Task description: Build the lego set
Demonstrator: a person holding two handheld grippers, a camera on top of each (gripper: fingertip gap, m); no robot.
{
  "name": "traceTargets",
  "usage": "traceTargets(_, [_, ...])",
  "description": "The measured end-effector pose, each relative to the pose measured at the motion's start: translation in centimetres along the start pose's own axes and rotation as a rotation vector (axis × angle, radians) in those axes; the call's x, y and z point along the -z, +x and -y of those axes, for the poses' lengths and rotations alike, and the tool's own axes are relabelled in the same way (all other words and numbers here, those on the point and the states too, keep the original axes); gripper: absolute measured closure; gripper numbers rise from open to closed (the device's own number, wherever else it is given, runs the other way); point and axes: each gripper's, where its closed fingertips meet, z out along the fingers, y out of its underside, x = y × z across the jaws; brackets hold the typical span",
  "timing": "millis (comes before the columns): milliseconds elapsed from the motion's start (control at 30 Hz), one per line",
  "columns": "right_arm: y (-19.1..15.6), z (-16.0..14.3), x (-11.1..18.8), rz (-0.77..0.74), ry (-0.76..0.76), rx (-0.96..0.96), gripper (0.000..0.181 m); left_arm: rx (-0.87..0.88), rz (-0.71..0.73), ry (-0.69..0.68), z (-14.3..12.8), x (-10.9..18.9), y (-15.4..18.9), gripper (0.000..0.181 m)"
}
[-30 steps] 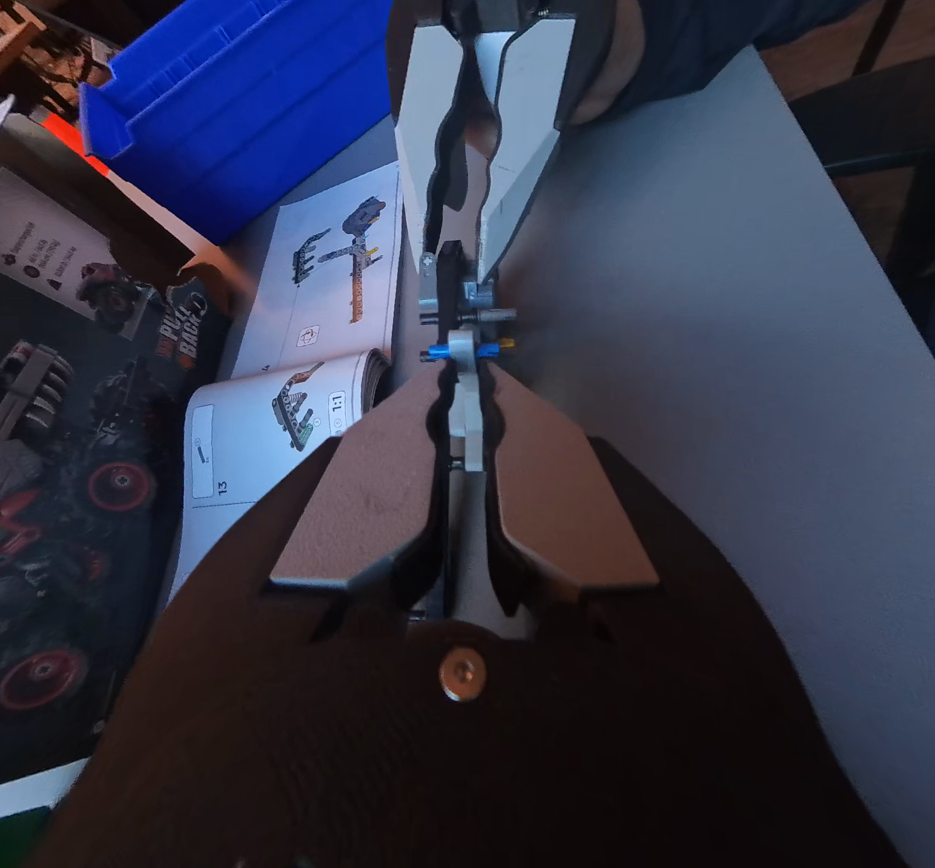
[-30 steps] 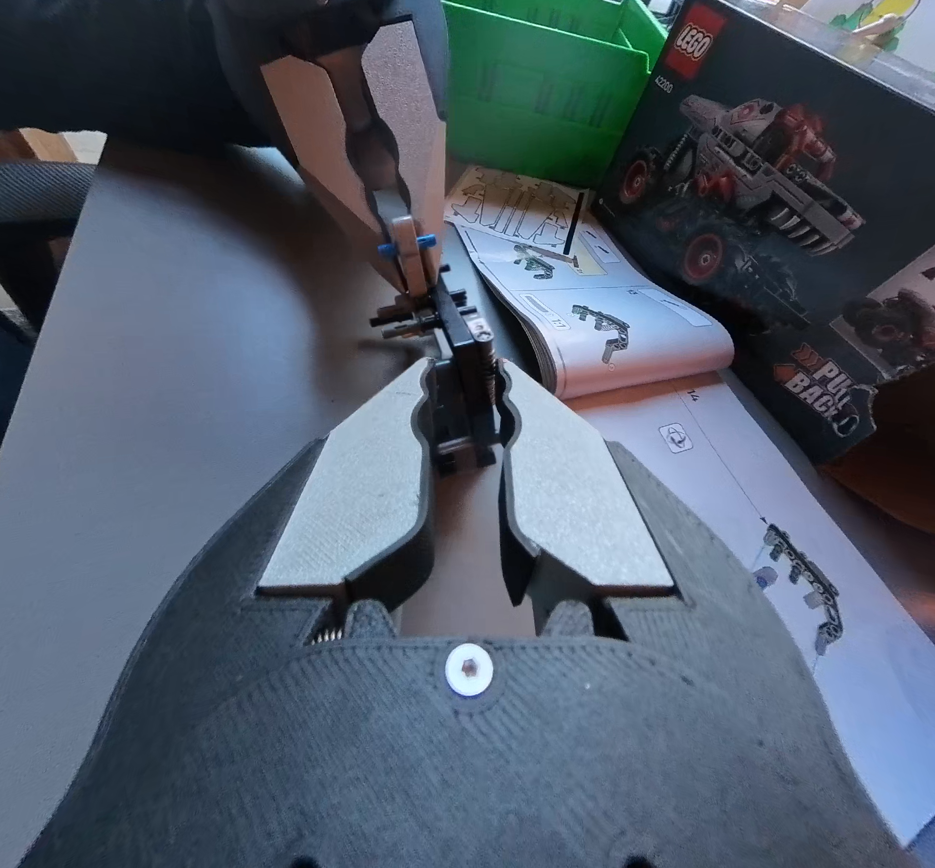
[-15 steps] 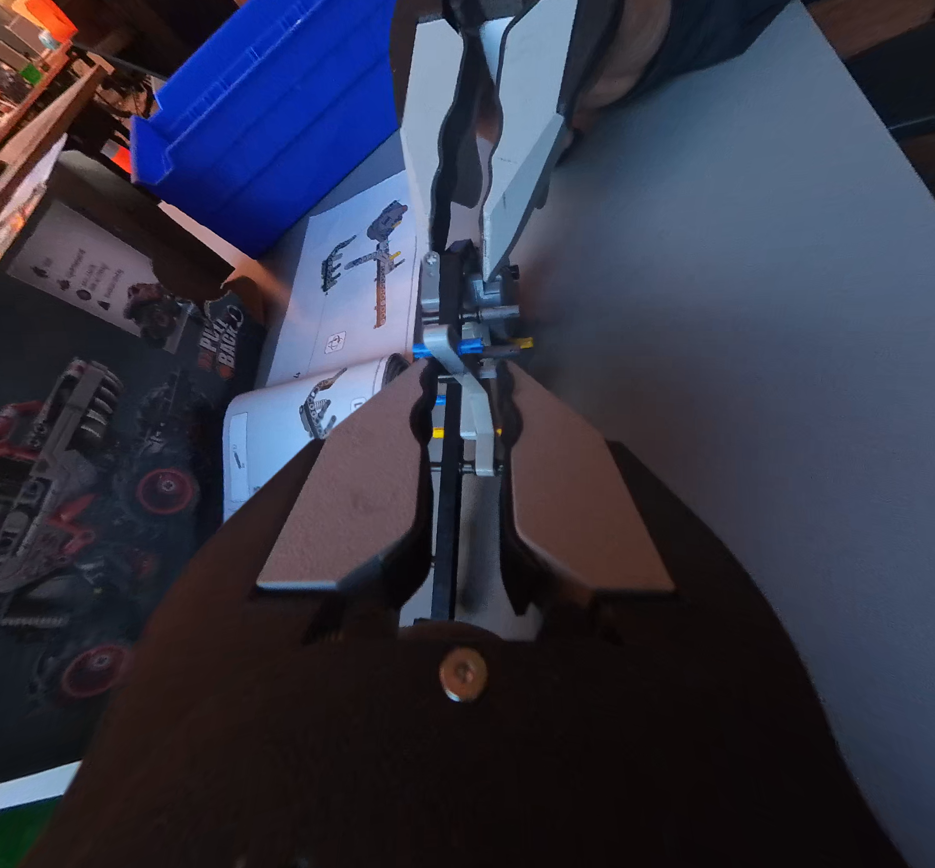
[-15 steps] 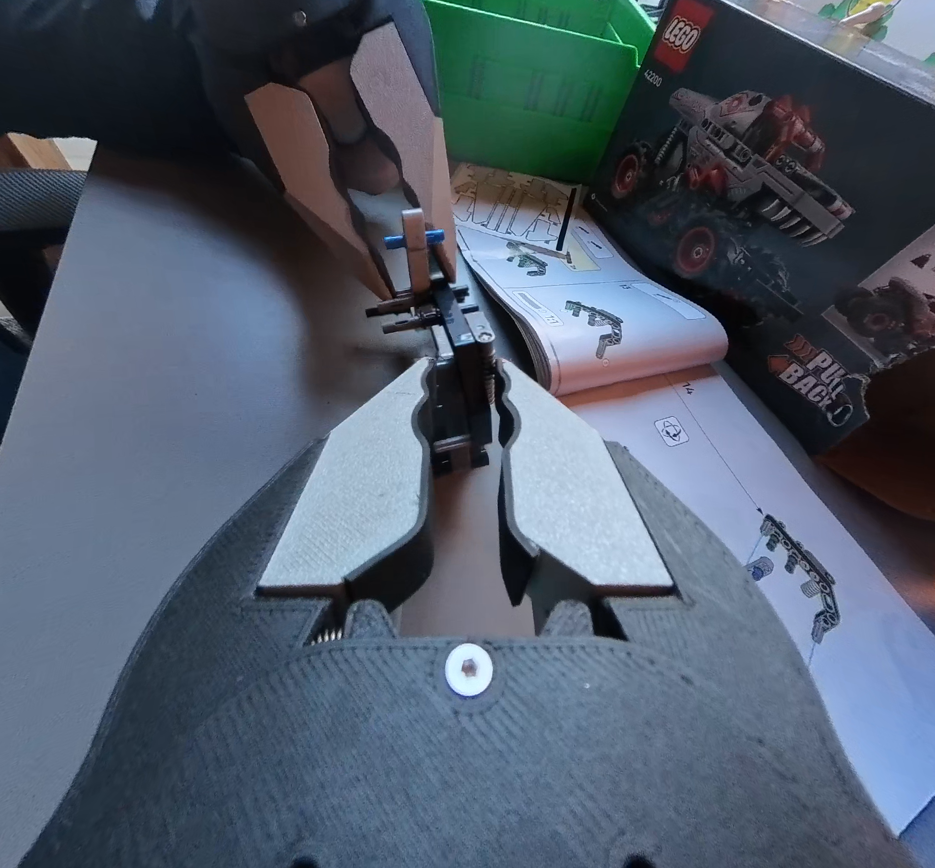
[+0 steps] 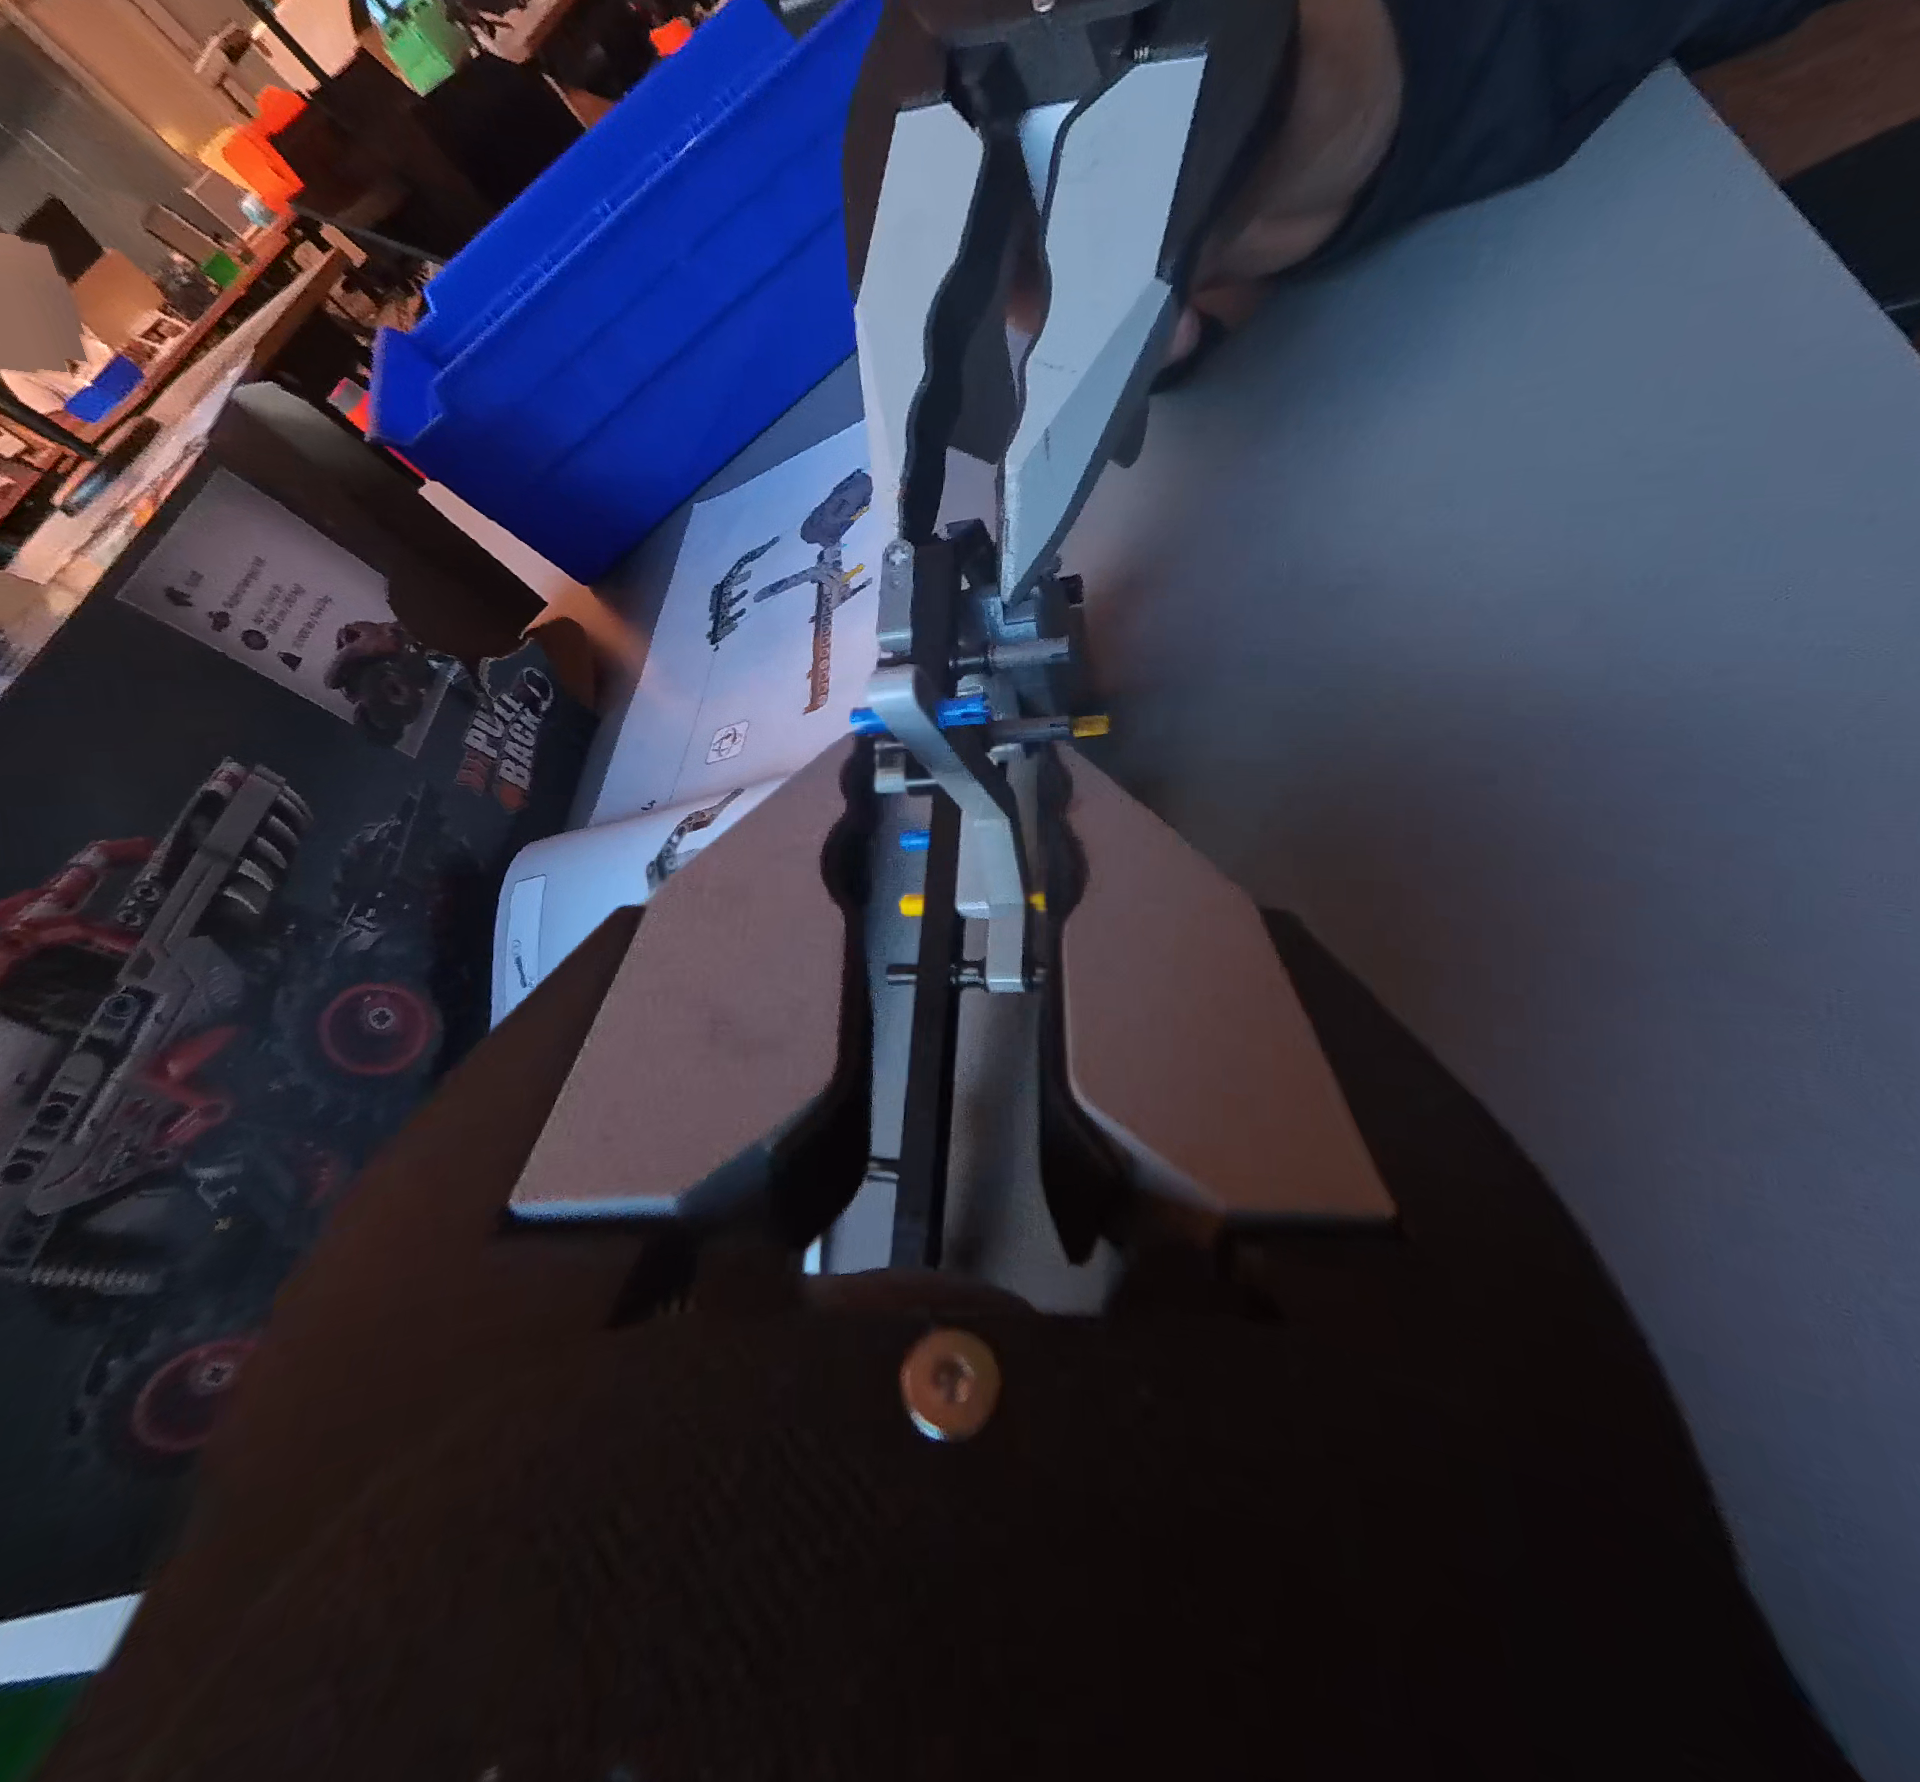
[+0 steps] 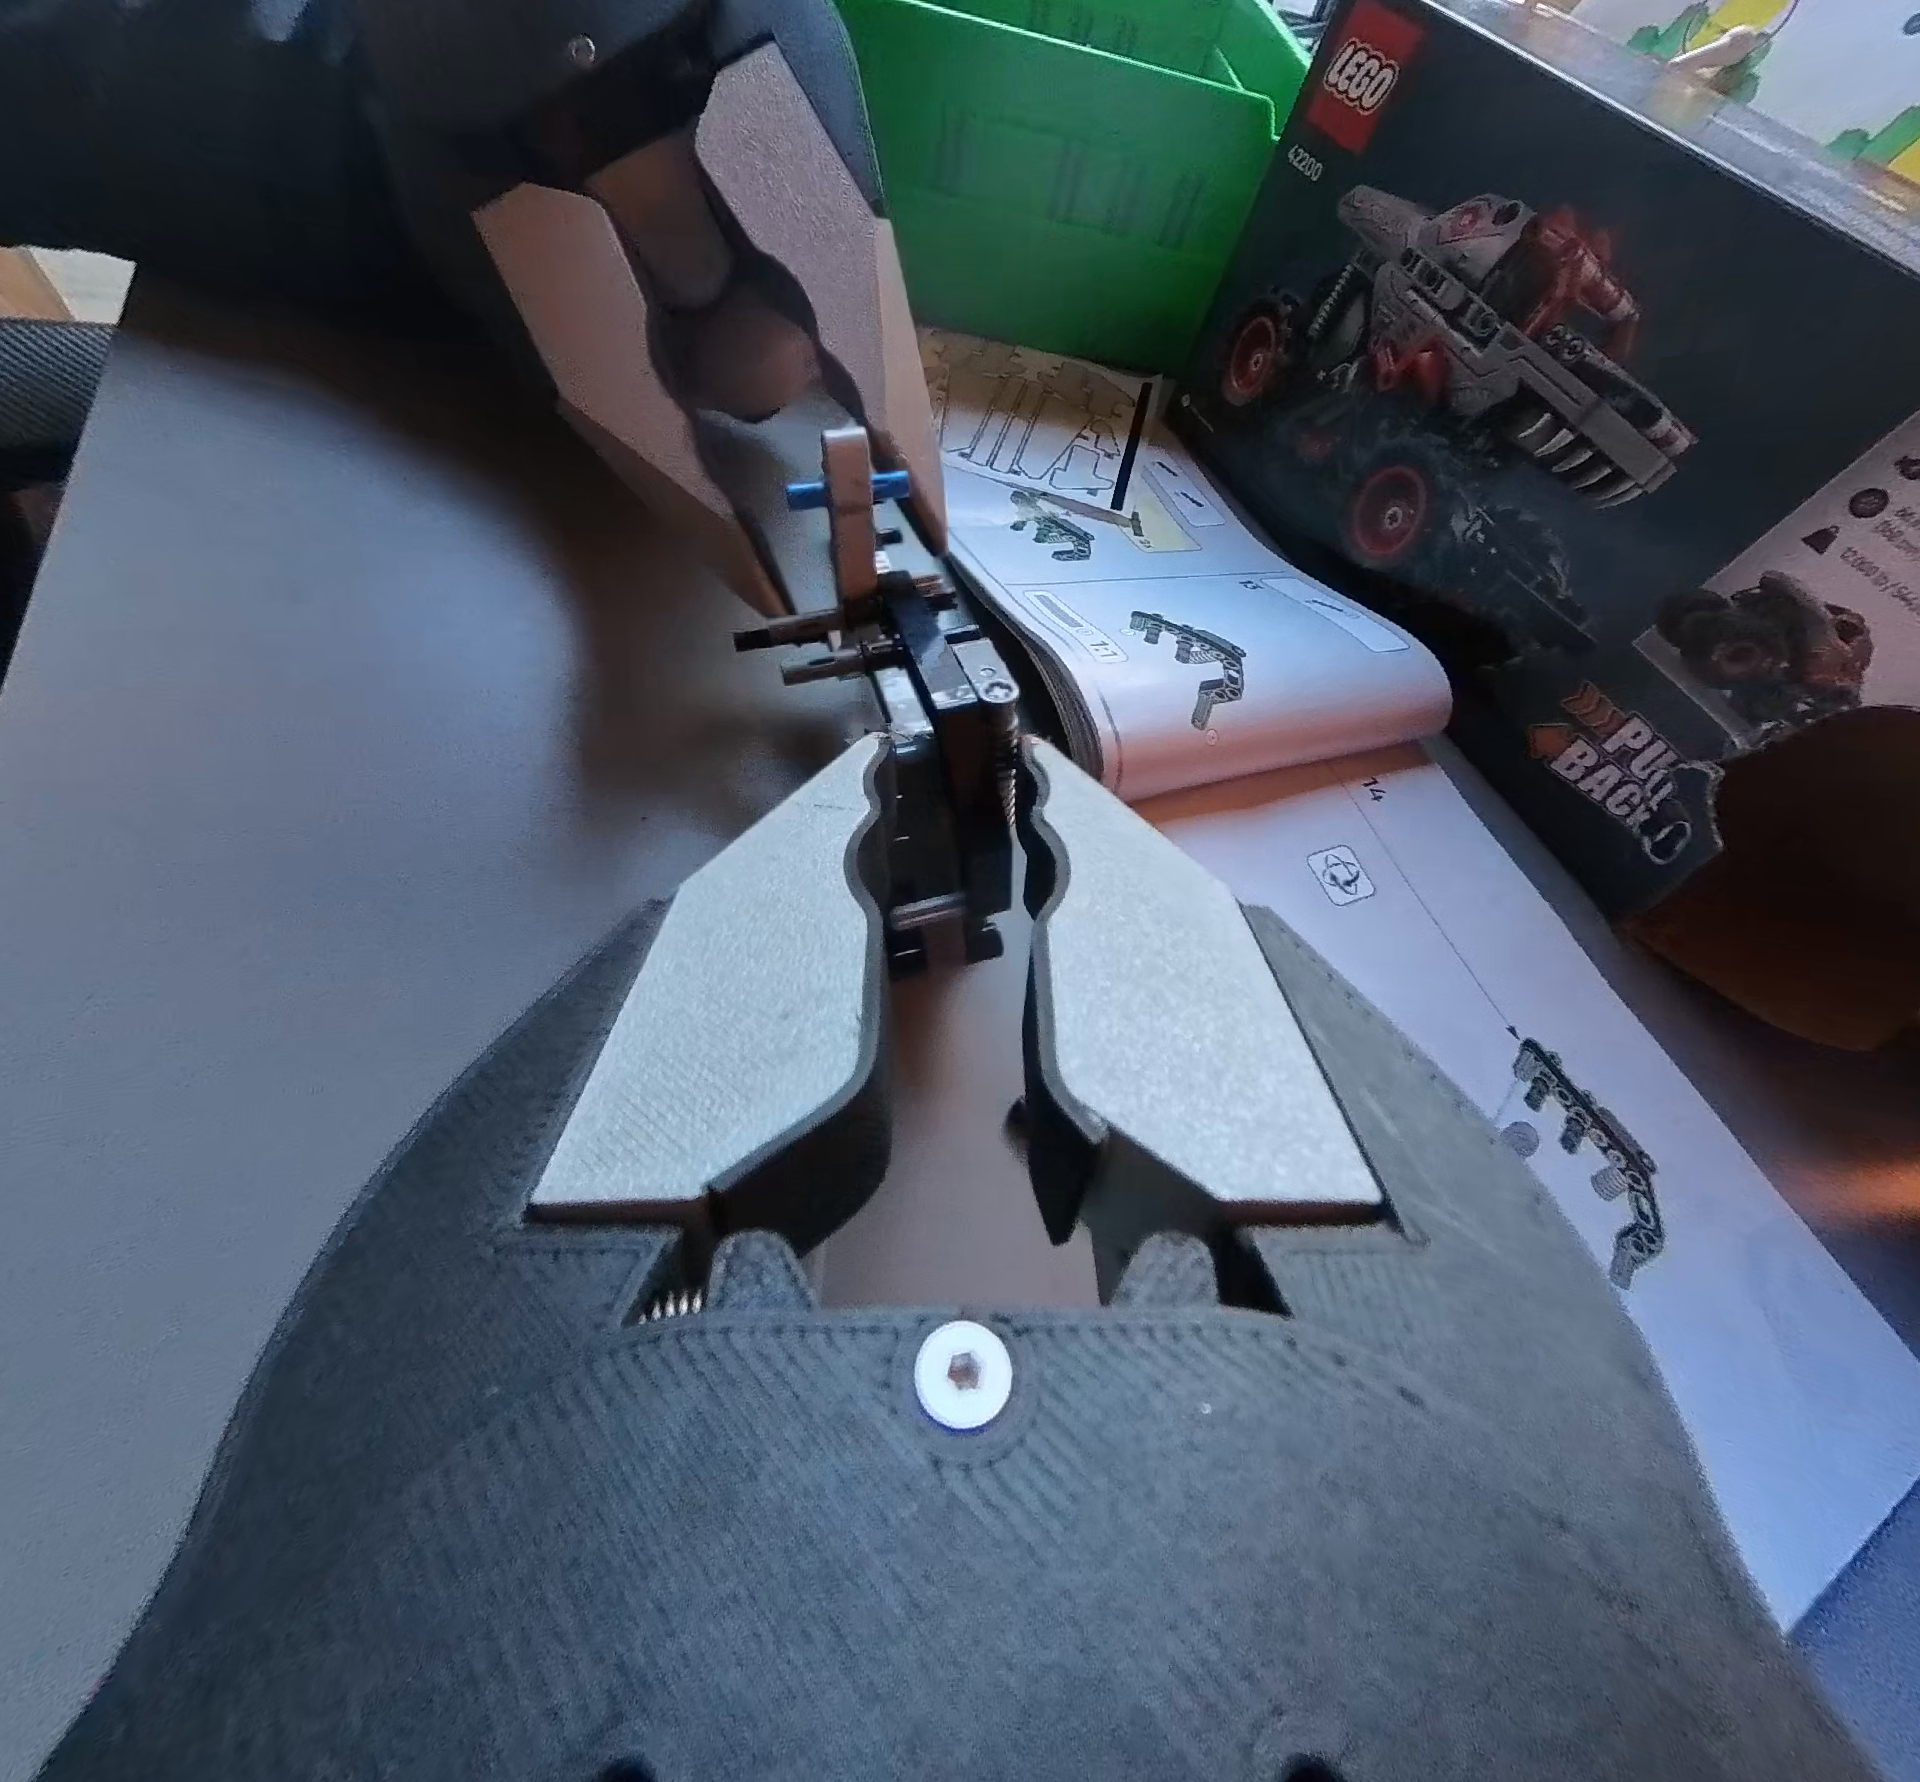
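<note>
My right gripper (image 6: 951,766) is shut on a black lego assembly (image 6: 951,828) with pins sticking out sideways, held just above the grey table (image 6: 312,797). A grey angled beam (image 5: 982,859) with a blue pin sits against the assembly's far end. My left gripper (image 5: 951,797) faces the right one, and its jaws stand apart around the grey beam and a long black beam of the assembly. In the right wrist view the left gripper (image 6: 852,569) straddles the upright grey beam (image 6: 847,496). In the left wrist view the right gripper (image 5: 966,553) grips the assembly (image 5: 935,589) from the far side.
The open instruction booklet (image 6: 1195,652) lies beside the assembly. The dark lego box (image 6: 1507,330) and a green bin (image 6: 1039,143) stand behind the booklet. A blue bin (image 5: 644,298) stands past the booklet in the left wrist view. Bare table (image 5: 1507,797) lies on the other side. Across from one pair of fingers to the other is roughly 4 cm.
My left gripper's jaws have widened off the grey beam and slid forward over the assembly. The grey beam now sits against the assembly, tilted. My right gripper has kept its hold.
</note>
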Motion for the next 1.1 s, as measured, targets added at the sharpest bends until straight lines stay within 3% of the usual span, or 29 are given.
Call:
traceTargets(267, [-0.2, 0.1, 0.1, -0.011, 0.0, 0.04, 0.164, 0.044, -0.087, 0.052, 0.5, 0.4, 0.8, 0.176])
traceTargets(567, [-0.2, 0.7, 0.2, -0.074, 0.009, 0.129, 0.171, 0.041, -0.155, 0.055, 0.4, 0.5, 1.7, 0.176])
traceTargets(867, [0.9, 0.6, -0.2, -0.17, -0.013, 0.173, 0.171, 0.106, -0.125, 0.064, 0.1, 0.3, 0.9, 0.176])
traceTargets(1000, [1.2, 0.3, -0.2, -0.098, 0.025, 0.062, 0.171, 0.119, -0.114, 0.065, -0.1, 0.3, 0.4, 0.177])
traceTargets(1100, [1.6, -0.4, 0.2, -0.058, 0.007, 0.024, 0.16, 0.086, -0.122, 0.054, -0.2, 0.4, 0.7, 0.176])
